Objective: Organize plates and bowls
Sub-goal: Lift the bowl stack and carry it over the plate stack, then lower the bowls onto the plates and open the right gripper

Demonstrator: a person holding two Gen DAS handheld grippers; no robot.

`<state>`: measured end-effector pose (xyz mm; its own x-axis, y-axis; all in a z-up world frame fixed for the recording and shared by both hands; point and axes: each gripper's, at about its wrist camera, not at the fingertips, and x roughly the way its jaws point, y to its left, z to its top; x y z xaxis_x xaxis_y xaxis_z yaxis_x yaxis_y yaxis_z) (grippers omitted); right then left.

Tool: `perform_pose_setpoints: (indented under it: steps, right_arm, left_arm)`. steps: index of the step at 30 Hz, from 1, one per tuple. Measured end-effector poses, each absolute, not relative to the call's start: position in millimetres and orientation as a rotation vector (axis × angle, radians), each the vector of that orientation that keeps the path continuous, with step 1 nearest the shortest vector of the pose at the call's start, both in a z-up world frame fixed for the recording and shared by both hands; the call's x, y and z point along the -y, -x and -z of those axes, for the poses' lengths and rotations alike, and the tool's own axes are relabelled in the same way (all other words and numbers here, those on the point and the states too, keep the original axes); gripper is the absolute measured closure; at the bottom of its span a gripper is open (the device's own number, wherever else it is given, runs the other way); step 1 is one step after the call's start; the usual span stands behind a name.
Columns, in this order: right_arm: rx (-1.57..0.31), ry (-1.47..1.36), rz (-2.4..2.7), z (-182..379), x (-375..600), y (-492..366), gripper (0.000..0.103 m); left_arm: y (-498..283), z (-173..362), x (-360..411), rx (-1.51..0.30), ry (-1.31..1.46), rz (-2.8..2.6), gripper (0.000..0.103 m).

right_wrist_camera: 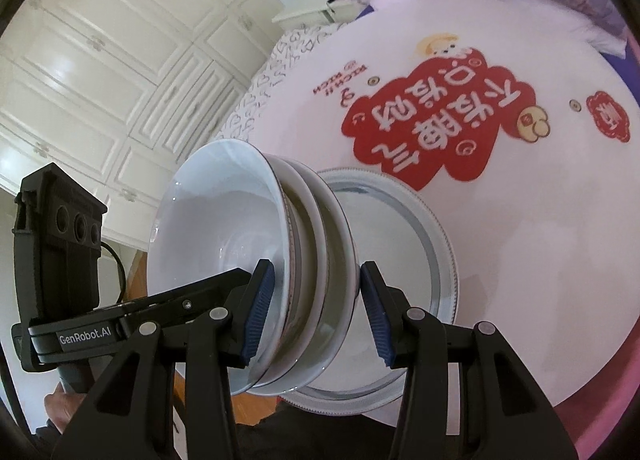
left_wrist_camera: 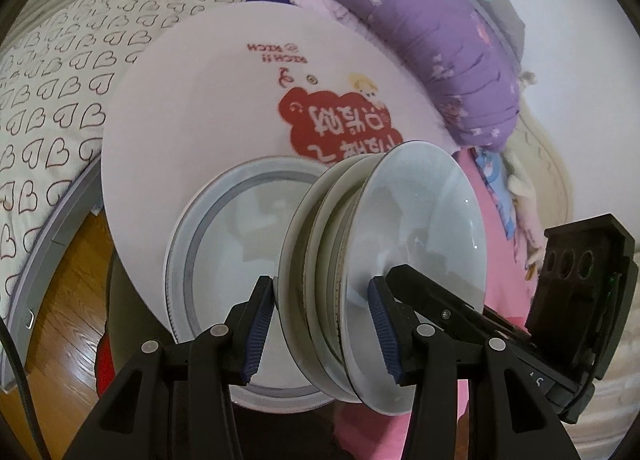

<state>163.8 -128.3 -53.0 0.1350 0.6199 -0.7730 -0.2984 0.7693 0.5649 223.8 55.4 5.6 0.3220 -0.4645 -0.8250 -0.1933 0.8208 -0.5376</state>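
A stack of nested white bowls [left_wrist_camera: 360, 244] [right_wrist_camera: 248, 228] hangs tilted over a white plate with a blue-grey rim [left_wrist_camera: 208, 260] [right_wrist_camera: 404, 260]. The plate lies on a round white table [left_wrist_camera: 192, 100] [right_wrist_camera: 520, 240] printed with a red cartoon. My left gripper [left_wrist_camera: 320, 300] clamps the stack's wall, one pad inside the top bowl and one under the lowest. My right gripper [right_wrist_camera: 316, 284] grips the opposite side of the stack the same way. Each view shows the other gripper's black housing [left_wrist_camera: 580, 280] [right_wrist_camera: 60, 228] beside the stack.
A bed with a heart-print sheet [left_wrist_camera: 52, 100] and a purple quilt [left_wrist_camera: 420, 20] lies behind the table. White wardrobe doors [right_wrist_camera: 100, 60] fill the left. Wooden floor [left_wrist_camera: 68, 320] shows below the table's edge. A person's hand [right_wrist_camera: 56, 408] holds the left gripper.
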Motion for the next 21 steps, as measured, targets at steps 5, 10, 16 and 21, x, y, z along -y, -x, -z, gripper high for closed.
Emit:
perform_pose_setpoints:
  steps: [5,10,16,21]
  right_arm:
    - [-1.286,-0.292,-0.679,58.6,127.4,-159.2,0.058]
    - [-1.301,-0.284,-0.671,64.8,127.1,-158.8,0.058]
    - [-1.319,-0.280,-0.662,72.2,126.6,-158.9,0.058]
    - [-1.329,-0.273,-0.656,76.4,125.6,-158.8,0.058]
  left_arm:
    - [-223.1,1.2,-55.5,-1.261,0.627,0.190,0.059]
    - [-227.3,10.0,-50.2,-1.276,0.627,0.185,0.059]
    - [-231.3,21.4,-47.4,-1.291,0.627,0.177,0.059]
    - [-233.6,29.0,-45.4,-1.302,0.624,0.174,0.058]
